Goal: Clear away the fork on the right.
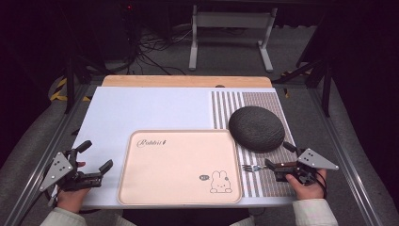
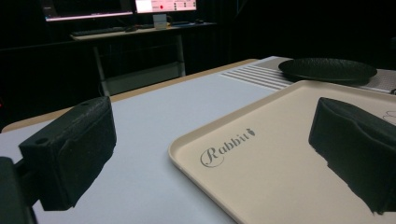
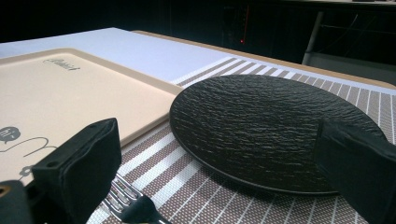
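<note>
High view, near to far: my right gripper point(image 1: 272, 165) has its jaws spread over the small metal fork point(image 1: 252, 167) just right of the beige rectangular tray point(image 1: 179, 165), my left gripper point(image 1: 96, 160) gapes empty left of it, and the dark textured round plate point(image 1: 257, 128) sits beyond its far right corner.

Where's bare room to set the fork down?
The beige rabbit-print tray is bare, as is the white mat behind it. The dark textured round plate is empty. The striped placemat around the metal fork is crowded.
</note>
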`<move>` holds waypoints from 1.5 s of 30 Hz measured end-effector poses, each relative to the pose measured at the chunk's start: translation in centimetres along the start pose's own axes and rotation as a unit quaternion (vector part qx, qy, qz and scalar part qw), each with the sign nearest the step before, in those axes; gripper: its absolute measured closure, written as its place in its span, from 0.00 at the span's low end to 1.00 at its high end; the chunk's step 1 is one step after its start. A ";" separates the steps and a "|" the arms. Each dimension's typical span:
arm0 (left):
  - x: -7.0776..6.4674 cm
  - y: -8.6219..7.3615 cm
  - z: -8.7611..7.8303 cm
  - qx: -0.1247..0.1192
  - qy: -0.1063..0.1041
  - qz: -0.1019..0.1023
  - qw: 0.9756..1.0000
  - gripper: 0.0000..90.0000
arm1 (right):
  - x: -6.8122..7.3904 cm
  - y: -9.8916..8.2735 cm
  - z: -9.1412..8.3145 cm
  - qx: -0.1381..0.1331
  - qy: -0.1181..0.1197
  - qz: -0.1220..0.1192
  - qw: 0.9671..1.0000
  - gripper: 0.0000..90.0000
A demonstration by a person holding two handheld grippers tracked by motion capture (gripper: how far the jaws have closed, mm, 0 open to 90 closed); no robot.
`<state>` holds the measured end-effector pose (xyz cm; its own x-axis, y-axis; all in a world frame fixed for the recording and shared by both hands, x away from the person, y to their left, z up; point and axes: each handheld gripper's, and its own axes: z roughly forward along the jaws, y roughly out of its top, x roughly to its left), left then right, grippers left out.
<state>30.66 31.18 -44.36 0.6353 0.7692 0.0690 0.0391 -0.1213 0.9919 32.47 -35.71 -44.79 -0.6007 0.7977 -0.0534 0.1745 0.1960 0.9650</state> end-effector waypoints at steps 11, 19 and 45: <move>0.0 0.0 0.1 0.001 -0.001 -0.002 1.000 0.02 | 0.0 0.0 0.0 -0.005 0.004 0.000 1.000 0.02; 0.0 0.0 0.1 0.008 0.001 -0.004 1.000 0.01 | 0.0 0.0 0.1 -0.009 0.008 0.002 1.000 0.02; 0.1 0.0 0.1 0.010 0.005 -0.006 1.000 0.01 | -0.7 3.4 1.8 0.006 0.018 0.004 1.000 0.02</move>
<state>30.77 31.20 -44.34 0.6265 0.7772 0.0585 0.0615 -0.1241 0.9904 34.89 -34.53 -41.93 -0.6274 0.7778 -0.0365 0.1876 0.1965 0.9624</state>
